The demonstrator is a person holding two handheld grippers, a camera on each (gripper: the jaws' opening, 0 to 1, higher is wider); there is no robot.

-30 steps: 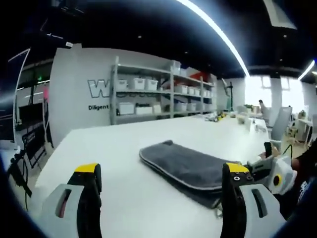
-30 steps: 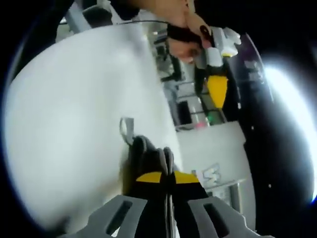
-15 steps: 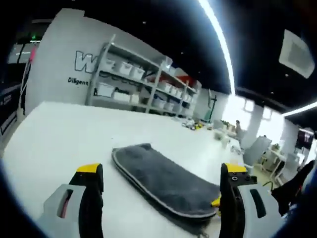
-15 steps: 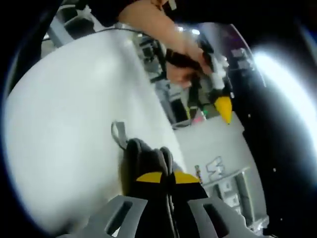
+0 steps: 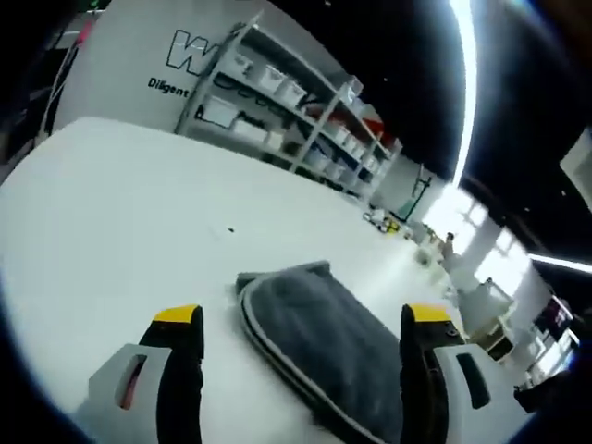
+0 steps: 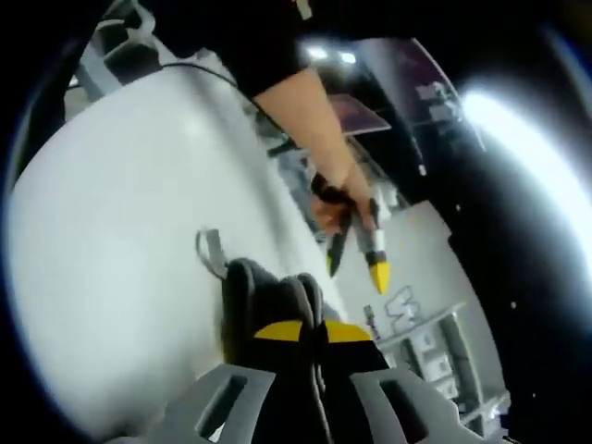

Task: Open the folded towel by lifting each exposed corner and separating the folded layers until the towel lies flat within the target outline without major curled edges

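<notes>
Right tool (image 6: 313, 335) pinches the one grey towel (image 5: 319, 347); left tool (image 5: 301, 324) gapes above it.

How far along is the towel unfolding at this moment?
Early. Done: the right gripper is shut on a bunched corner of the grey towel. In hand: the left gripper hangs open above the towel's piped edge, not gripping yet. Left: in the left gripper view the towel lies folded in layers on the white table, so the layers need separating and flattening.
</notes>
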